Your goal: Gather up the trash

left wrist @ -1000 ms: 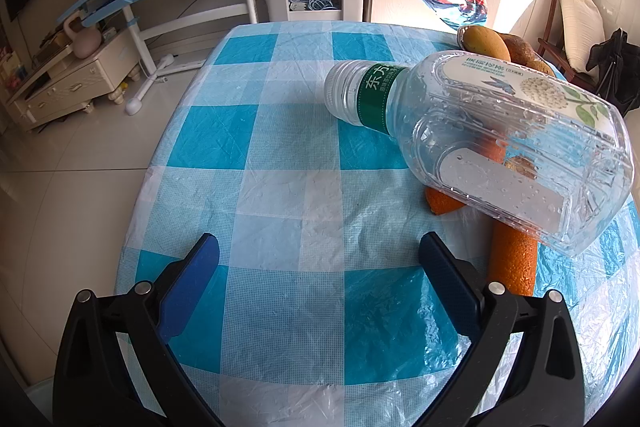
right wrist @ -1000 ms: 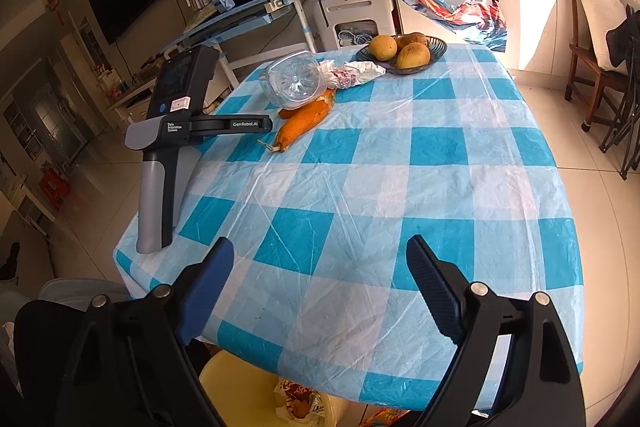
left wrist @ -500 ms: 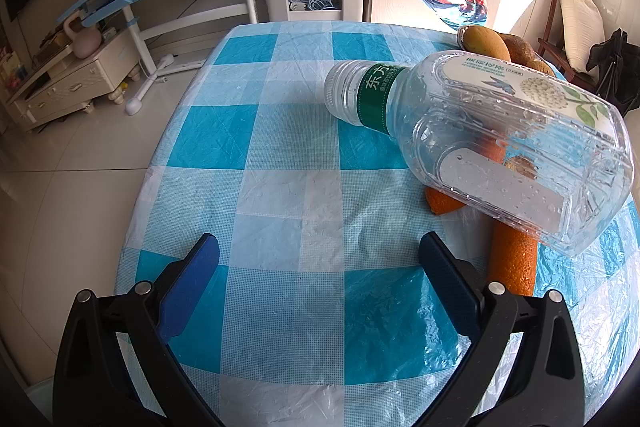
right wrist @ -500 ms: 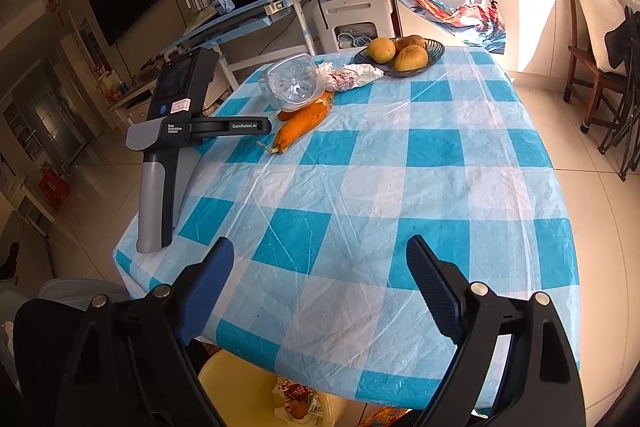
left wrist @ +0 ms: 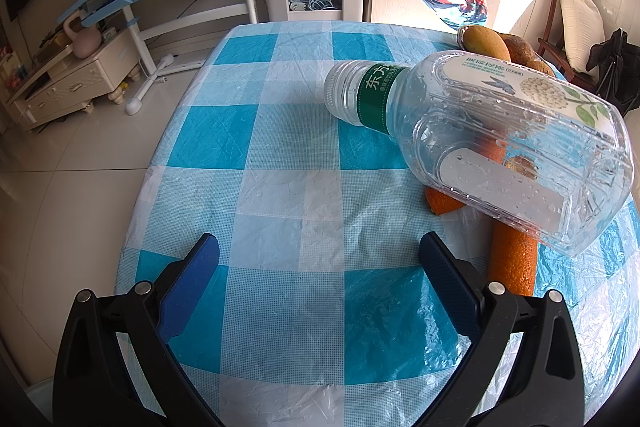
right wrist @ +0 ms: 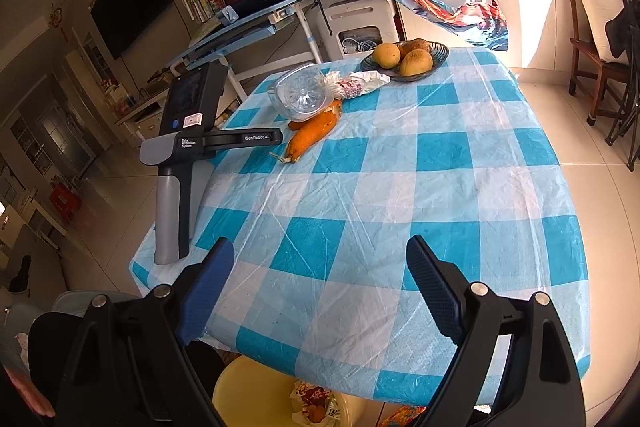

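Note:
An empty clear plastic bottle [left wrist: 492,143] with a green neck label lies on its side on the blue-checked table [left wrist: 288,155], resting across orange peel pieces [left wrist: 514,263]. My left gripper [left wrist: 320,259] is open and empty, just short of the bottle and to its left. In the right wrist view the bottle [right wrist: 304,95], the orange peel [right wrist: 314,133] and a crumpled white wrapper [right wrist: 360,85] lie at the table's far left. My right gripper [right wrist: 320,263] is open and empty above the near table edge. The left gripper's body [right wrist: 188,147] shows at the table's left edge.
A dark bowl of mangoes [right wrist: 404,61] stands at the far end of the table. A yellow bin [right wrist: 280,395] holding trash sits on the floor below the near table edge. A wooden chair [right wrist: 592,43] stands at the right, a tilted desk [right wrist: 248,27] behind.
The right gripper's view has drifted slightly; the table scene sits a little lower and nearer. The left gripper and the bottle have not moved.

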The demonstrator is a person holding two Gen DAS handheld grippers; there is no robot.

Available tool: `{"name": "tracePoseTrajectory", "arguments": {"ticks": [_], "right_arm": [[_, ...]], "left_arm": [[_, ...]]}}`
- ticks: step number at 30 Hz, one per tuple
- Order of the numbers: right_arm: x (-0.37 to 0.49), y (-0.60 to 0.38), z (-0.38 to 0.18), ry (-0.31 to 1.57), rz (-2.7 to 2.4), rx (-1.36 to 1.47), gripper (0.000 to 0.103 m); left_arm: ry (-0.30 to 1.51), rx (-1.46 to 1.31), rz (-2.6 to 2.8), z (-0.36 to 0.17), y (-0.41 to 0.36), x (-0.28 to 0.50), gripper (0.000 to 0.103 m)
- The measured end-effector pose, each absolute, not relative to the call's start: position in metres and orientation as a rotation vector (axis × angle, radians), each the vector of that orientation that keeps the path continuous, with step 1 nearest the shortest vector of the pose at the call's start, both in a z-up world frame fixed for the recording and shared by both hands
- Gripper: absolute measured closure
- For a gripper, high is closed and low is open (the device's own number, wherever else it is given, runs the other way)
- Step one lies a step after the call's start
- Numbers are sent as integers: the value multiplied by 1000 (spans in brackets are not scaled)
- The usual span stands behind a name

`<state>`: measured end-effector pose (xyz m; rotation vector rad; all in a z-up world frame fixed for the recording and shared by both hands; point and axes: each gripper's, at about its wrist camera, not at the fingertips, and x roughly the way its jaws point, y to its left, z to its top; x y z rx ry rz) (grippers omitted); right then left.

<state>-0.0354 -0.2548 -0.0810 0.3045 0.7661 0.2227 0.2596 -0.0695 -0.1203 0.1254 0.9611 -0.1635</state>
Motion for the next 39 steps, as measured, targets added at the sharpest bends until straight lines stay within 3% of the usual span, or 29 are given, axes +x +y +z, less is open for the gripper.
{"name": "tracePoseTrajectory", "arguments": {"ticks": [22,33,39], "right_arm": [[2,-258,-84,790,299,302,19],[130,-211,-38,773,371,-2,17],[206,-175,-62,1011,373,-187,17]], "left_arm": [[961,125,-163,-120,-70,259,7],[1061,208,-302,-115,-61,235,7],[1067,209,-319,-112,-53,225,7]]}}
